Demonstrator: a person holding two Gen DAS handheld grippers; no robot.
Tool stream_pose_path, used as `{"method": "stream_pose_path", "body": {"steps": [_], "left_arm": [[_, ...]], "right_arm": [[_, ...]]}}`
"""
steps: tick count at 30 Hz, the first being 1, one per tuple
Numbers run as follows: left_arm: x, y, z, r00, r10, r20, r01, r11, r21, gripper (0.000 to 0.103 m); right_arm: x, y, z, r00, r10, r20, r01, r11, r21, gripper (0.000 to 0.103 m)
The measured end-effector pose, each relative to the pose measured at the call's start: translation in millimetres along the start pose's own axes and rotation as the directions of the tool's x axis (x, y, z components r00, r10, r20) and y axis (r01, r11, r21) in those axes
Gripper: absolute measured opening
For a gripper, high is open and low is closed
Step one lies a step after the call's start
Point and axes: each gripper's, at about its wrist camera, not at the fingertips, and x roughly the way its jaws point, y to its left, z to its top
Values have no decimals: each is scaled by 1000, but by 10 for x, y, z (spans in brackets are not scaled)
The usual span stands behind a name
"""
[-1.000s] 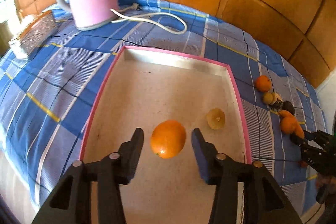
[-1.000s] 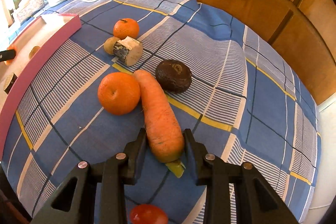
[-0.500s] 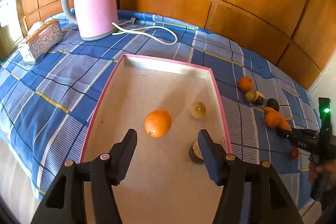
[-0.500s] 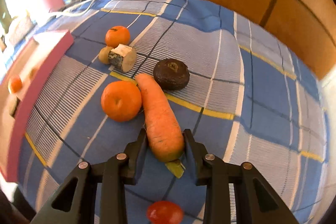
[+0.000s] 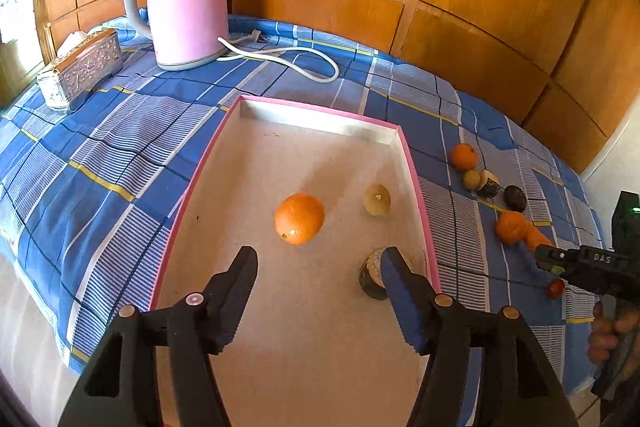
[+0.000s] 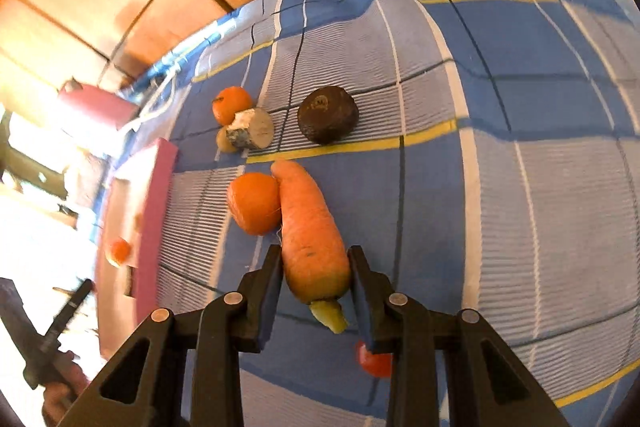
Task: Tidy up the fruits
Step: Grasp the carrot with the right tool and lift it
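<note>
Left wrist view: a shallow rectangular tray (image 5: 412, 163) with a pink rim and a pale speckled floor sits on a blue checked tablecloth (image 5: 120, 147). Inside it lie three things, well apart: an orange (image 5: 299, 218) near the middle, a small pale yellow fruit (image 5: 377, 199) toward the right wall, and a stubby dark-skinned piece with a pale cut face (image 5: 370, 277) close to the right wall, partly hidden by a finger. The left gripper (image 5: 316, 277) hangs over the tray's near end; its jaws have just been opening and stand spread with nothing between them.

Right wrist view, tilted: the right gripper (image 6: 315, 285) pinches the thick end of a carrot (image 6: 310, 231), which is orange and tapered, with a yellow-green stub at the held end. The carrot lies outside the tray, to its right on the cloth, its narrow end touching a tangerine (image 6: 254, 203). Beyond are a dark brown round fruit (image 6: 328, 115), a second tangerine (image 6: 232, 103) and a cut pale chunk (image 6: 252, 129). A small red tomato (image 6: 374, 363) lies beneath the gripper.
</note>
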Motion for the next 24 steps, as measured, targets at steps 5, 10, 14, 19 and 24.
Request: {"method": "stream_pose_path", "body": {"steps": [5,10,14,19,24], "left_arm": [[3,23,-14,1000,-1,-4,1,1000,-7,66],[-13,52,-19,1000,5,3,-5,1000,-8,66],[-19,129,-38,1000,13,3,-13,1000,-29,66],[-24,273,-91,1000,30,-7,-30,998,-55,67],[-21,414,-143,999,37,-19,-38,995,-87,67]], "right_arm": [[-85,118,-65,997,71,26,-72,997,14,32],[-128,310,-109,991,128,35,-128,992,-5,31],[-27,690,-155,987,159,-5,-159,983,-97,31],[190,1205,-175,982,183,-47,-188,964,-188,30],[455,1674,-154,985,158,-66,-170,948,-270,31]]}}
